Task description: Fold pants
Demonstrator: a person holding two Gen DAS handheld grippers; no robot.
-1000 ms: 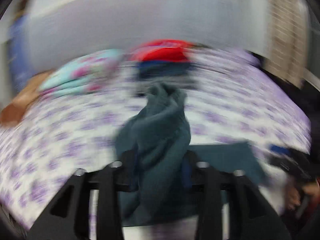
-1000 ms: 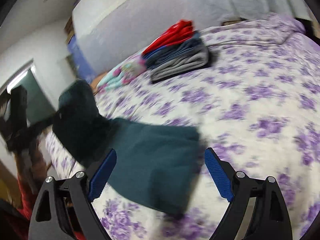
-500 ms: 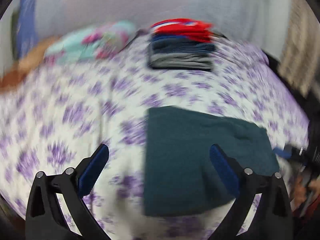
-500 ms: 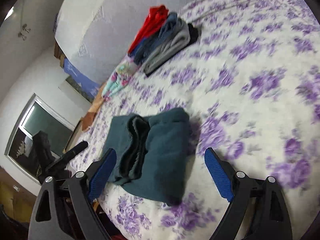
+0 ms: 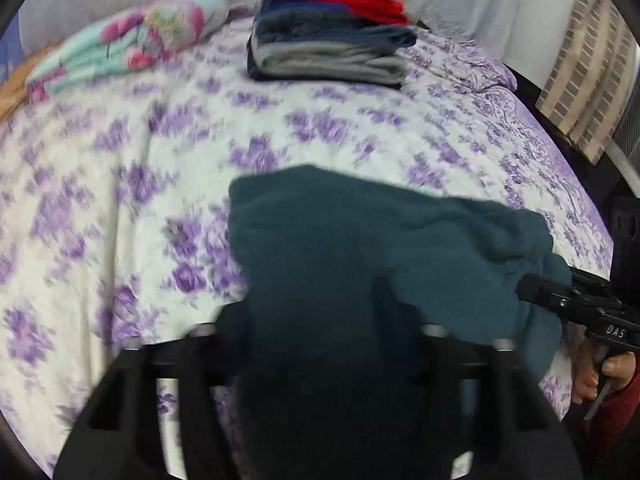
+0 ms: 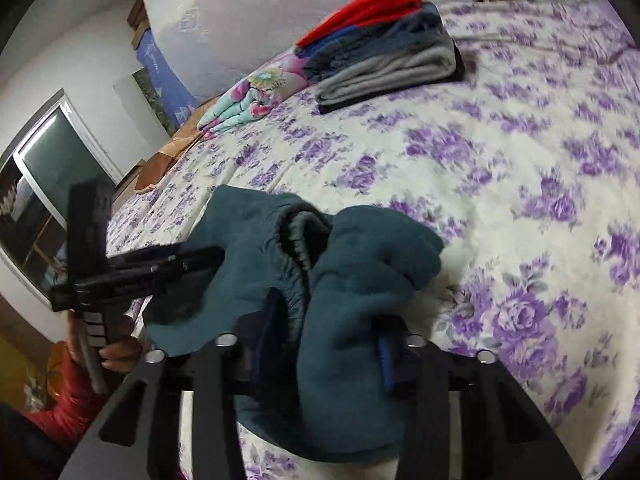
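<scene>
The dark teal pants (image 5: pixel 360 232) lie folded in a thick bundle near the front edge of the floral bed sheet (image 5: pixel 120 160). My left gripper (image 5: pixel 328 320) is closing, and the near end of the bundle fills the gap between its fingers. From the other side, my right gripper (image 6: pixel 326 320) is closing too. Its blue pads press into bunched cloth of the pants (image 6: pixel 380 252) by the elastic waistband. The right wrist view shows the left gripper (image 6: pixel 160 268) at the bundle's left edge. In the left wrist view the right gripper (image 5: pixel 560 296) is at its right edge.
A stack of folded clothes (image 5: pixel 328 40), red on top and grey below, sits at the far side of the bed. A folded floral blanket (image 5: pixel 128 40) lies left of it. The bed sheet (image 6: pixel 520 140) spreads wide to the right. A window (image 6: pixel 40 200) is at the left.
A second ago the left gripper held the pants bunched up. Half a second ago both grippers stood wide open over the folded bundle. Both have since dropped and closed onto it.
</scene>
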